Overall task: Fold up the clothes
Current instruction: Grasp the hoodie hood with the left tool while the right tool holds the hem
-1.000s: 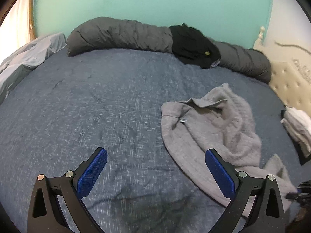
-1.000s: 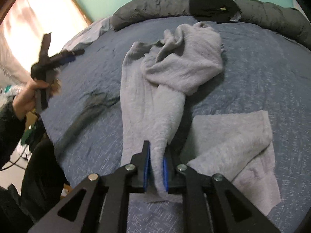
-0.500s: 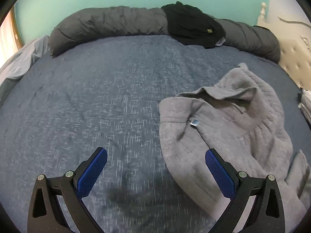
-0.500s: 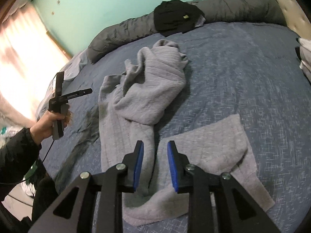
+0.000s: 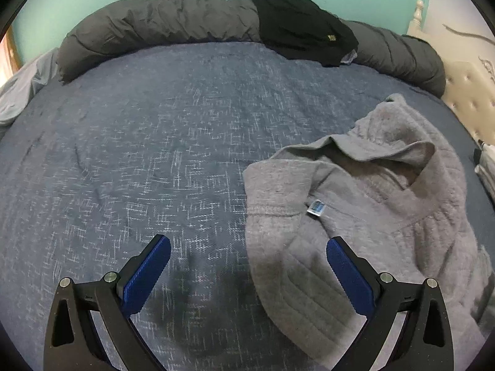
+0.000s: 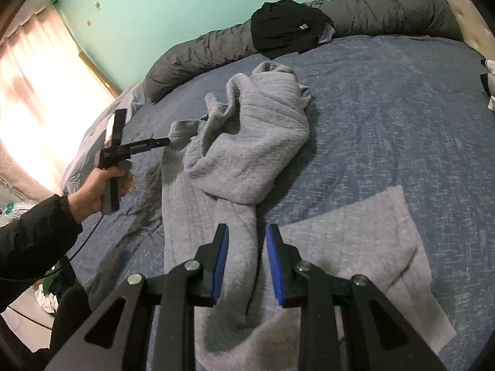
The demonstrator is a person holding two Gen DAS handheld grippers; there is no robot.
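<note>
Lies crumpled and unfolded on the blue woven bedspread [image 5: 148, 142]: a grey quilted-knit garment [image 6: 247, 160], bunched into a twisted ridge through the middle, one flat panel spread out to the right in the right wrist view, collar with small blue label [image 5: 316, 208] turned up in the left wrist view. Left gripper [image 5: 247, 275]: jaws spread wide, holding nothing, poised low over the bedspread with the garment's left edge running between the blue pads. Right gripper [image 6: 247, 266]: jaws partly parted, gripping nothing, straddling the narrow twisted part of the cloth without pinching it. Judged step: taking fresh holds to spread the garment flat ahead of a fold. For a good result: pinch a single layer at an outer edge or hem, not the bunched ridge; close fully on the cloth before lifting; draw the two holds apart until the twist opens; lay down with collar and label end square to the bed. Risk: catching two layers, or the bedspread beneath, and locking in the twist. Well clear at the far edge: long dark grey rolled duvet [image 5: 161, 27] with black clothing [image 5: 300, 31] heaped on it.
</note>
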